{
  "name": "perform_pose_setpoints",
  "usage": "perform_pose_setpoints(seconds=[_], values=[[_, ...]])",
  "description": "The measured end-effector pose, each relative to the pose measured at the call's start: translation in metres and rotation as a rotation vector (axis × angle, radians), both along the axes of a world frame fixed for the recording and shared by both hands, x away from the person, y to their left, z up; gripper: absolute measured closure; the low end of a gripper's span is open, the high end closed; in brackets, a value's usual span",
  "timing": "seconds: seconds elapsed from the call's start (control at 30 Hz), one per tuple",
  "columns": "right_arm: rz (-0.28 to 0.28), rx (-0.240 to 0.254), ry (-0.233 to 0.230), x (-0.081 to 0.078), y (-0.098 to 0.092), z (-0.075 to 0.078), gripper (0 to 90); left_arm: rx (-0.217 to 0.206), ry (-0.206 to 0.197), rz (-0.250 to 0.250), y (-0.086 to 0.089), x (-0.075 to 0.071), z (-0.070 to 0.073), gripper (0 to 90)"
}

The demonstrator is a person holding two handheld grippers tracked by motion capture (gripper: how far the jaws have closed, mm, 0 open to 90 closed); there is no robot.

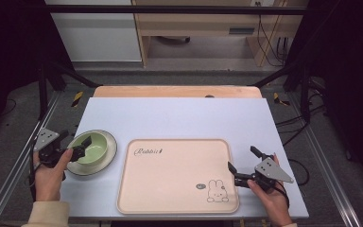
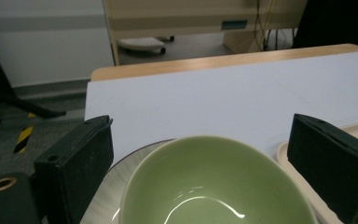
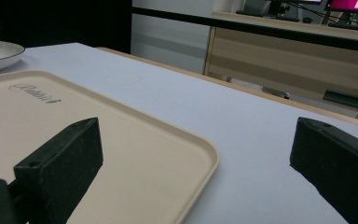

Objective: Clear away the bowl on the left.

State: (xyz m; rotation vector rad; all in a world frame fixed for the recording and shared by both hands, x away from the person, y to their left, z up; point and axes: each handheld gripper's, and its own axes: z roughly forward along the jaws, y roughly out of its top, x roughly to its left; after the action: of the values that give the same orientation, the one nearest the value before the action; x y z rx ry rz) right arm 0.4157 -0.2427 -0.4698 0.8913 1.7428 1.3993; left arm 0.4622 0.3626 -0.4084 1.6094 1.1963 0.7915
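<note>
My left gripper [image 1: 81, 145] is spread wide, its jaws standing on either side of the green bowl [image 1: 92, 147] without pressing on it; in the left gripper view the bowl [image 2: 214, 184] sits between them, empty. The bowl rests on a pale plate [image 1: 105, 161] at the left of the desk [image 1: 179, 116], just beside the left edge of the beige tray [image 1: 175, 177]. My right gripper [image 1: 243, 163] is also wide open and holds nothing; it hovers at the tray's right edge, one jaw over the tray [image 3: 135, 154], the other over the bare desk. The tray carries a small rabbit drawing [image 1: 217, 191] at its near right corner.
</note>
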Motion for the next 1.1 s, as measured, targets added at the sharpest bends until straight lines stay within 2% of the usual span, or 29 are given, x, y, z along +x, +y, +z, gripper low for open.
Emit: perform_pose_setpoints(seconds=[0.07,0.17,0.3,0.4,0.43,0.63,0.77,0.87,0.93,0.97,1.0,1.07,1.1], values=[[0.003,-0.001,0.001,0.000,0.001,0.000,2.5,-0.014,0.014,-0.001,0.003,0.001,-0.002,6.7],[0.004,-0.001,0.002,0.000,0.001,0.000,2.6,-0.004,0.027,0.011,0.004,0.002,-0.003,7.0],[0.005,-0.001,0.004,0.000,0.001,0.000,2.6,0.004,0.091,0.042,0.007,0.004,-0.007,8.4],[0.005,-0.002,0.005,0.000,0.001,0.000,2.5,0.008,0.129,0.045,0.009,0.006,-0.011,9.5],[0.005,-0.003,0.006,0.000,0.001,0.000,2.5,0.022,0.141,0.052,0.010,0.007,-0.012,10.0],[0.009,-0.009,0.008,0.000,0.002,-0.001,2.5,0.039,0.178,0.072,0.013,0.008,-0.014,14.5],[0.008,-0.008,0.012,0.000,0.002,-0.001,2.5,0.061,0.212,0.080,0.015,0.008,-0.017,21.4],[0.009,-0.008,0.013,0.000,0.002,-0.001,2.6,0.067,0.220,0.085,0.016,0.009,-0.019,25.0],[0.011,-0.008,0.013,0.000,0.002,-0.001,2.6,0.076,0.232,0.088,0.016,0.009,-0.020,33.0],[0.011,-0.008,0.013,0.000,0.002,-0.001,2.6,0.081,0.236,0.088,0.016,0.010,-0.021,33.0],[0.010,-0.007,0.016,0.000,0.003,-0.001,2.6,0.092,0.249,0.085,0.016,0.010,-0.023,37.9],[0.010,-0.007,0.017,0.000,0.003,-0.001,2.6,0.094,0.258,0.091,0.016,0.011,-0.025,40.2],[0.011,-0.008,0.015,0.000,0.003,-0.001,2.5,0.094,0.261,0.091,0.017,0.011,-0.025,44.8]])
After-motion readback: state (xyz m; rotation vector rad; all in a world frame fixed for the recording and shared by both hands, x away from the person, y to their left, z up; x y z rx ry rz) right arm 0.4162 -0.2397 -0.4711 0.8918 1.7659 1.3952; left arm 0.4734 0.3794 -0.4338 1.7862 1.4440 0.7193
